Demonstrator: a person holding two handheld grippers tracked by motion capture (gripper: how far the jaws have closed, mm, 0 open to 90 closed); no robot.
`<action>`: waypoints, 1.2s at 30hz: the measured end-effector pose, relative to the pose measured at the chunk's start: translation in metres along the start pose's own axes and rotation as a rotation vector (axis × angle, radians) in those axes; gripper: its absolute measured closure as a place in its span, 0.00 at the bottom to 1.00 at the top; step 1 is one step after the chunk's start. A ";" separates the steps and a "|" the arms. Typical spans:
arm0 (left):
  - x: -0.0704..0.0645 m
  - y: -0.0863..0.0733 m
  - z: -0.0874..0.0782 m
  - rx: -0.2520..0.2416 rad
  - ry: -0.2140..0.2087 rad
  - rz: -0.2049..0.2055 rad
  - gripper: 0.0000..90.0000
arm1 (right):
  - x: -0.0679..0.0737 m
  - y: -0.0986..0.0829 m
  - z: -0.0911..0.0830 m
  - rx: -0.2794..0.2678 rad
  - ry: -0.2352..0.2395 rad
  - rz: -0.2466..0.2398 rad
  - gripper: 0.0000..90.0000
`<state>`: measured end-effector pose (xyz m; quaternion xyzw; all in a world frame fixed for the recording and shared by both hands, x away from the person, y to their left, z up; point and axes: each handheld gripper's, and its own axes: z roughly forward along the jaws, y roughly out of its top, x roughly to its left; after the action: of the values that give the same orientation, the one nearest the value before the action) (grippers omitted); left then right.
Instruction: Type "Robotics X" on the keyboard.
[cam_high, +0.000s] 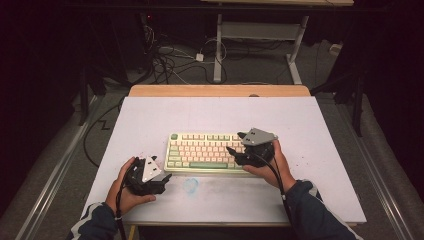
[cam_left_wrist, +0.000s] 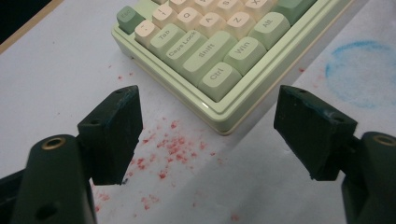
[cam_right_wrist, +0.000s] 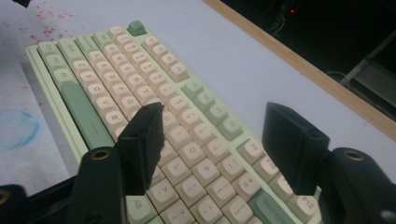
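Observation:
A pale green keyboard (cam_high: 202, 152) with cream and green keys lies at the middle of the white table top (cam_high: 215, 112). My left gripper (cam_high: 165, 179) sits low on the table just off the keyboard's (cam_left_wrist: 219, 56) front left corner, its jaws open and empty in the left gripper view (cam_left_wrist: 208, 135). My right gripper (cam_high: 231, 152) hovers over the right end of the keyboard (cam_right_wrist: 154, 116), jaws open (cam_right_wrist: 215, 149) above the keys, holding nothing.
Red specks (cam_left_wrist: 173, 149) stain the table by the keyboard's corner, and a faint blue ring (cam_high: 190, 185) marks the surface in front of it. Beyond the table's wooden far edge (cam_high: 220, 90), cables (cam_high: 165, 62) and a desk frame (cam_high: 260, 37) stand on the floor.

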<state>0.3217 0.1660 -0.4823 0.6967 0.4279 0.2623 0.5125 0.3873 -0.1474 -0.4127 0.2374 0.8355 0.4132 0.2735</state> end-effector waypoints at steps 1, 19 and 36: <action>0.000 0.001 0.000 -0.001 0.000 0.001 0.25 | 0.000 -0.001 -0.003 -0.002 -0.011 0.000 0.40; 0.003 0.010 0.003 -0.033 -0.006 -0.026 0.29 | -0.005 -0.043 -0.057 -0.052 -0.186 0.034 0.26; 0.002 0.023 -0.004 -0.031 -0.059 -0.052 0.65 | -0.004 -0.090 -0.091 -0.017 -0.230 0.069 0.26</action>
<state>0.3274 0.1672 -0.4599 0.6848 0.4262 0.2349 0.5424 0.3154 -0.2503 -0.4386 0.3095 0.7865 0.3993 0.3552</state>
